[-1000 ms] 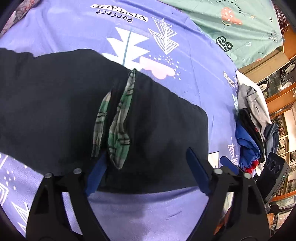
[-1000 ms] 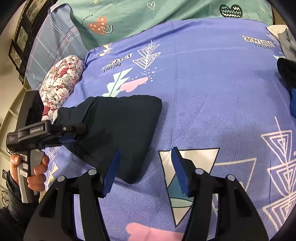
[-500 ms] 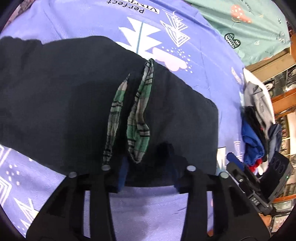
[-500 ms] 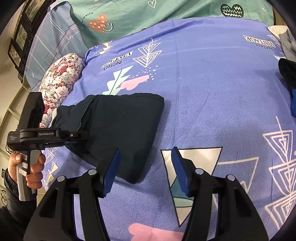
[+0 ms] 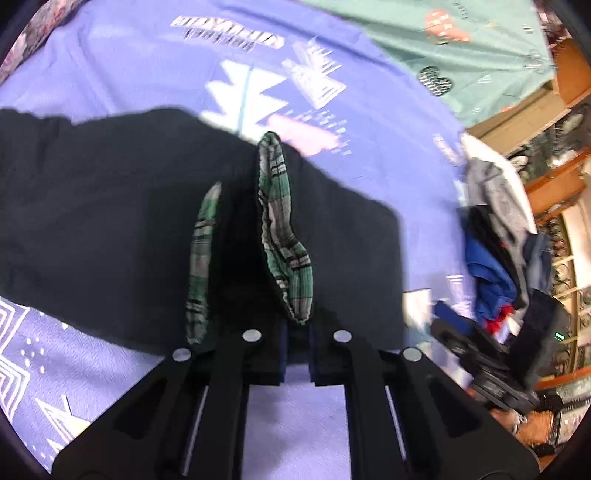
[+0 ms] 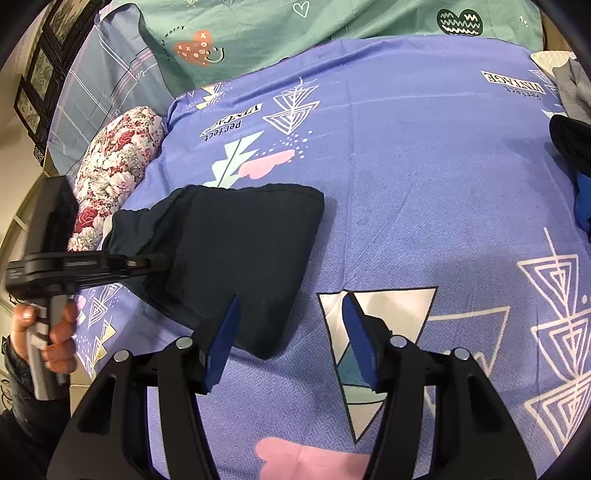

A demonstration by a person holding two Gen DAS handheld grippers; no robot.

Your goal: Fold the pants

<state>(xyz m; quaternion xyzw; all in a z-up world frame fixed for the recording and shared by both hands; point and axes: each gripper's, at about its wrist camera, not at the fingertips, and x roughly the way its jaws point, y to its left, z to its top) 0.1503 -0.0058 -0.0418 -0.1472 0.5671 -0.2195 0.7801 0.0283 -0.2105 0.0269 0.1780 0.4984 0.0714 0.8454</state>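
Black pants (image 5: 110,221) lie folded on the blue printed bedsheet (image 5: 147,66), with green plaid lining (image 5: 280,221) showing at an opening. My left gripper (image 5: 295,350) is shut on the near edge of the pants, just below the plaid flap. In the right wrist view the same pants (image 6: 251,251) lie left of centre, and the left gripper (image 6: 159,264) bites their left side, held by a hand (image 6: 55,332). My right gripper (image 6: 291,332) stands open above the sheet, its left finger beside the pants' near corner, nothing between its pads.
A pile of grey, black and blue clothes (image 5: 495,236) sits at the bed's right edge (image 6: 576,147). A floral pillow (image 6: 114,162) and a green sheet (image 6: 332,18) lie at the far side. Wooden furniture (image 5: 554,92) stands beyond the bed.
The left gripper's jaws went from wide open to shut on the pants' near edge, and the edge lifted slightly. The right gripper stayed put.
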